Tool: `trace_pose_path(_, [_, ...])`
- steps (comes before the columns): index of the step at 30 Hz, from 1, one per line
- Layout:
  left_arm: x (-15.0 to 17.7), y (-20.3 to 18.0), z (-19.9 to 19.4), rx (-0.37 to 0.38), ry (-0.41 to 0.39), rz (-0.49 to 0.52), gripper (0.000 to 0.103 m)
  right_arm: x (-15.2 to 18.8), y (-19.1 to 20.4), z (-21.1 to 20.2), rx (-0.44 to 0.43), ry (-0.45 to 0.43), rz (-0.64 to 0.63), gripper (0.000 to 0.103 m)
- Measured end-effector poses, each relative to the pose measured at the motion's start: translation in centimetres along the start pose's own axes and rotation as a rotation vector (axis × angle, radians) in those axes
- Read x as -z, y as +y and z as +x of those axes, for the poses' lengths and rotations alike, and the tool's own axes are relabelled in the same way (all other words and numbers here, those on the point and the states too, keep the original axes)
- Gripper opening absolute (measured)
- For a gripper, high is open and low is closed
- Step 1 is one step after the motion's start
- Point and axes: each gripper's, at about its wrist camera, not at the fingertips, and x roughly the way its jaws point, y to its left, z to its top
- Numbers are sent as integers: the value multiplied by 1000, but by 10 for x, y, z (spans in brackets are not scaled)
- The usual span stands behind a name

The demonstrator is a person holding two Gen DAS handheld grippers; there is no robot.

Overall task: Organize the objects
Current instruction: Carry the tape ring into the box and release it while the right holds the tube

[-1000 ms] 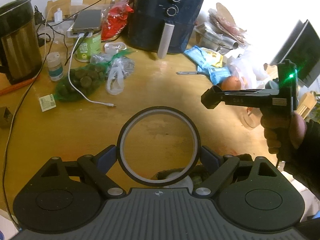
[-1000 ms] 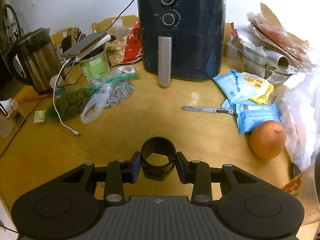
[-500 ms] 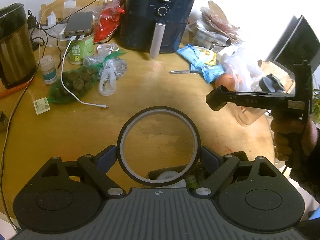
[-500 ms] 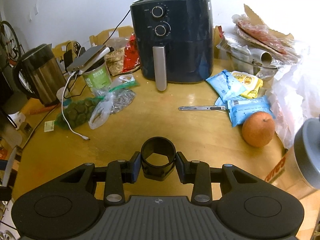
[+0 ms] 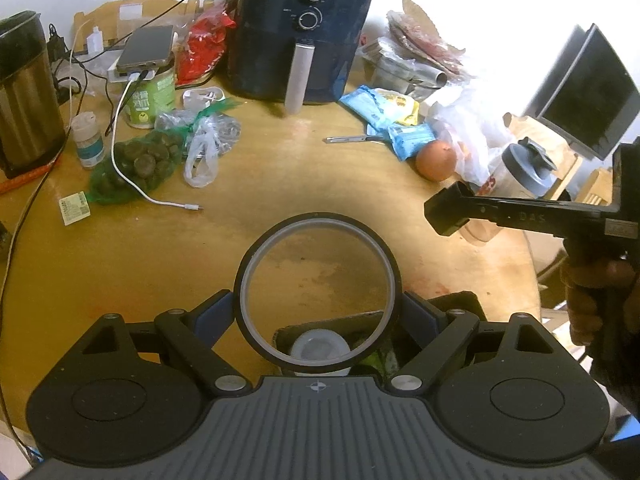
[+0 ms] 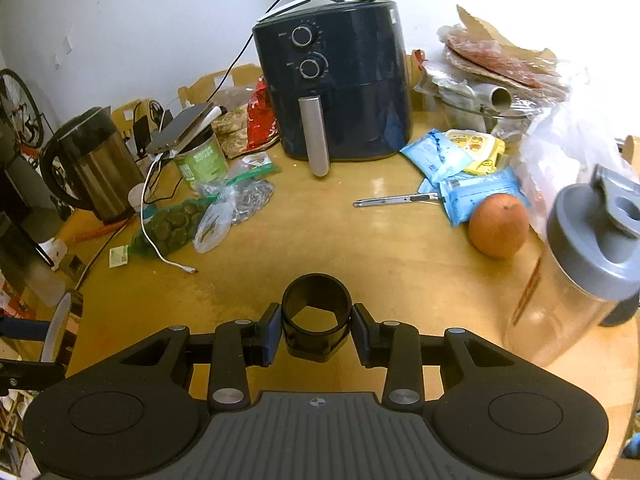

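Both grippers held rings above the wooden table [image 5: 248, 200]

The left gripper [image 5: 318, 316] pinched a tape roll [image 5: 318, 294], its lower rim hiding a white-lidded container [image 5: 320, 350]; the right gripper [image 6: 317, 330] clamped a black collar [image 6: 317, 316].

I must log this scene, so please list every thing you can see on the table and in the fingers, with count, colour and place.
air fryer: 1, dark blue, table back
kettle: 1, steel, far left
green can: 1, phone on top
orange fruit: 1, right side
blue packets: 2, beside fruit
bottle: 1, clear, grey lid, right edge
tape ring: 1, black, in left gripper
black cylinder: 1, in right gripper
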Motion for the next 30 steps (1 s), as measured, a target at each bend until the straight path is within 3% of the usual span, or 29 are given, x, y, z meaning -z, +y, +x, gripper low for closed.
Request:
trace_pose_path(21, [19, -14, -5, -10, 7, -2, 90, 30, -16, -54, -1, -29, 57, 40])
trace_pose_path(27, [25, -28, 2, 13, 37, 25, 90, 41, -19, -64, -8, -29, 78, 40])
trace_pose_path(30, [22, -41, 0, 59, 16, 77, 90, 43, -19, -69, -12, -37, 82, 40])
